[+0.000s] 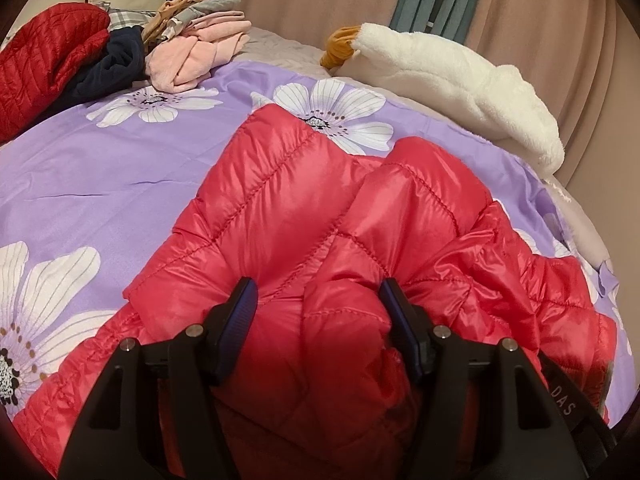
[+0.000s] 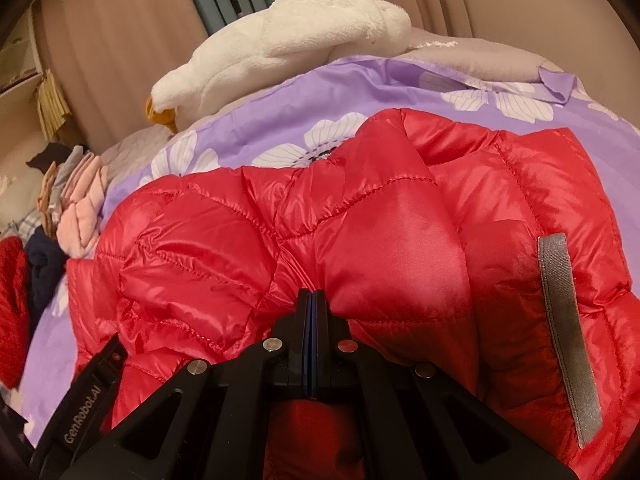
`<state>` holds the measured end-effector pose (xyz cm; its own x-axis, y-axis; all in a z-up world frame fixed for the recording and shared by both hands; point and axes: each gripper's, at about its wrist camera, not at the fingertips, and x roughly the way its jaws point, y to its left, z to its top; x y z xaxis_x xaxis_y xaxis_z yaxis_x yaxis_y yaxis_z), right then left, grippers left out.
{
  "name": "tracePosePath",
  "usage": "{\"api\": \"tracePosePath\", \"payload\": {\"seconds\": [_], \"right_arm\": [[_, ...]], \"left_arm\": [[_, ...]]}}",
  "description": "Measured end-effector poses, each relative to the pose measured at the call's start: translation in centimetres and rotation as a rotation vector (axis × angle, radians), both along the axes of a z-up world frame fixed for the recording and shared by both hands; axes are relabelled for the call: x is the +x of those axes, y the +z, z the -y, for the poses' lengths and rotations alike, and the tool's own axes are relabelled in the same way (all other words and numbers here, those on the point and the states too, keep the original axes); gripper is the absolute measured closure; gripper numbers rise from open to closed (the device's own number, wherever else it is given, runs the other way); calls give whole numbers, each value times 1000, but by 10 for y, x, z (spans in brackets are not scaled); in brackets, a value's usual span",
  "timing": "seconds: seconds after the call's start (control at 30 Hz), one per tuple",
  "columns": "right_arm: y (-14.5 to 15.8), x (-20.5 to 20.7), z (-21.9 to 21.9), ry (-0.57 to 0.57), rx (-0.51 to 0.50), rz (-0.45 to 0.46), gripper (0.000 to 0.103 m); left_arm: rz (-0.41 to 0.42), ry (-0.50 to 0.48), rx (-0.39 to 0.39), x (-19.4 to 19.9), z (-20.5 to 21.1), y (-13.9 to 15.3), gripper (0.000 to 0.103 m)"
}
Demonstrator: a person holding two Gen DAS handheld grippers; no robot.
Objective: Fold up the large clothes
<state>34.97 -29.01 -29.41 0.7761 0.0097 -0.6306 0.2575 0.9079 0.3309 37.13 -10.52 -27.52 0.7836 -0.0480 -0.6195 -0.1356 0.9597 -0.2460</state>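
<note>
Red quilted jacket (image 1: 320,216) spread across the lower centre of both views, on a purple flowered bedspread (image 1: 100,176). Left gripper (image 1: 318,300) standing part open with a puffed fold of jacket bulging between its jaws, pads seemingly against it; right gripper (image 2: 315,304) fully closed, tips at a jacket crease, any pinched fabric impossible to tell. White plush goose (image 1: 460,84) upper right, piled clothes (image 1: 192,52) upper left.
</note>
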Motion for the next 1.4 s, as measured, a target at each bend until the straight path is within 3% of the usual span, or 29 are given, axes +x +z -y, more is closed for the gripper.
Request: {"api": "tracePosePath", "payload": {"seconds": [0.13,0.27,0.33,0.37,0.4,0.43,0.57,0.7,0.8,0.93,1.0,1.1,1.27,1.4], "right_arm": [[8,-5,0,-2,16,-30,103],[37,-42,-4,-1,22,-23,103],[50,-69,-5,-6,13,7,79],[55,-88,-4,-11,10,15,55],[57,-104,-2,-19,6,19,38],[58,-113,0,-29,2,22,35],[55,-165,17,-116,-33,-11,34],[49,-197,39,-229,12,-24,34],[43,-221,52,-301,55,-28,34],[26,-246,67,-332,141,-56,34],[16,-253,67,-363,95,-112,34],[0,-263,65,-426,38,-191,34],[-15,-293,70,-473,220,-103,34],[-16,-292,54,-395,322,-83,32]], "left_arm": [[-36,25,-37,-16,-14,10,36],[-14,97,-103,-63,-50,34,36],[-17,92,-112,-88,-73,49,35],[-19,82,-92,-102,-86,55,34],[-13,83,-74,-114,-96,60,34],[2,100,-56,-130,-110,63,30],[18,219,-63,-177,-167,54,21],[-84,268,-213,-196,-211,21,21],[-123,275,-272,-207,-218,2,21],[-98,241,-252,-227,-206,-6,21],[-81,206,-262,-238,-199,-7,20],[-57,142,-336,-254,-190,-12,20],[-56,33,-456,-264,-172,-15,19],[-89,-77,-577,-263,-146,-20,19]]}}
